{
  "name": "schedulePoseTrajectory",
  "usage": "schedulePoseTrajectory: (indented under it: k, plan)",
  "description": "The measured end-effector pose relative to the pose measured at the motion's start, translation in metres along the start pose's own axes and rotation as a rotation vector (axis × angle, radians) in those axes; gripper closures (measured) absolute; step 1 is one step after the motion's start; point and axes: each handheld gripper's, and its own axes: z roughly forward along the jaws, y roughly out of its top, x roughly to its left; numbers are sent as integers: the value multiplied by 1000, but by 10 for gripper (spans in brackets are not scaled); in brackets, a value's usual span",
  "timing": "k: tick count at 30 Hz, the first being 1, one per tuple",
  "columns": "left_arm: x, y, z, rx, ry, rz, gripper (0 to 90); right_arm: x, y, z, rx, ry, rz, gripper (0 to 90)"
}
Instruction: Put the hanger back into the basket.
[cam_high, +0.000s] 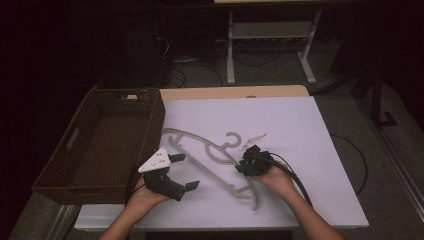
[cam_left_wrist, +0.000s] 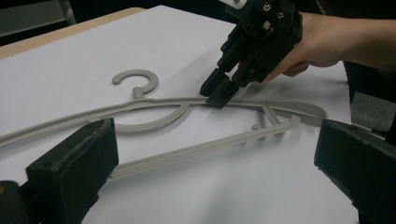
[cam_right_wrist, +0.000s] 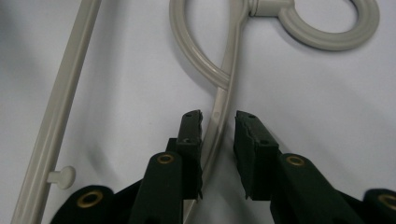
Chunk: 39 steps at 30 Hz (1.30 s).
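Hanger (cam_right_wrist: 219, 116) arm is straddled lengthwise, not yet pinched, by the spread right tool (cam_right_wrist: 218, 122), while the left tool (cam_high: 182, 171), also spread, is held beside it.

In the right gripper view the hanger (cam_right_wrist: 219, 116) runs off the top, left and bottom edges, and its arm passes out of sight between the jaws. In the left gripper view its left end leaves the frame, and the right gripper (cam_left_wrist: 223, 93) covers part of its arm.
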Motion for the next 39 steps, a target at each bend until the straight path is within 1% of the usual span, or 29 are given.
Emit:
schedulePoseTrajectory:
  k: [3, 4, 8, 10, 13, 15, 16, 17, 19, 23, 26, 29, 31, 32, 33, 36, 39]
  plan:
    - [0, 0, 0, 2, -2, 1, 0, 2, 0, 1, 5, 4, 1, 743]
    - [0, 0, 0, 3, -1, 1, 0, 2, 0, 1, 6, -4, -8, 744]
    - [0, 0, 0, 2, -1, 0, 0, 3, 0, 1, 5, -6, 12, 756]
    - [0, 0, 0, 2, 0, 1, 0, 3, 0, 1, 5, -10, 14, 761]
    - [0, 0, 0, 2, 0, 2, 0, 1, 0, 0, 10, -30, 17, 772]
    - [0, 0, 0, 3, -1, 4, 0, -4, -1, -2, 11, -37, 19, 782]
    - [0, 0, 0, 3, -1, 4, 0, -6, -1, -3, 13, -40, 35, 788]
    - [0, 0, 0, 2, -2, 3, 0, -8, -2, -3, 13, -47, 39, 795]
    - [0, 0, 0, 2, -2, 3, 0, -14, -3, -5, 18, -61, 32, 806]
    - [0, 0, 0, 0, -3, 4, 0, -23, -6, -9, 22, -64, 50, 809]
    - [0, 0, 0, 0, -3, 4, 0, -26, -7, -10, 21, -65, 44, 810]
    - [0, 0, 0, 1, -5, 4, 0, -34, -10, -13, 28, -89, 26, 809]
    - [0, 0, 0, 1, -6, 5, 0, -39, -12, -16, 29, -98, 34, 809]
    - [0, 0, -1, 0, -5, 3, 0, -43, -14, -18, 27, -102, 26, 809]
    - [0, 0, -1, -2, -6, 2, 0, -47, -15, -20, 27, -108, 31, 809]
    - [0, 0, -1, -3, -5, 3, 0, -57, -19, -25, 24, -131, 13, 809]
    - [0, 0, -1, -4, -5, 4, 0, -69, -25, -33, 22, -152, 17, 809]
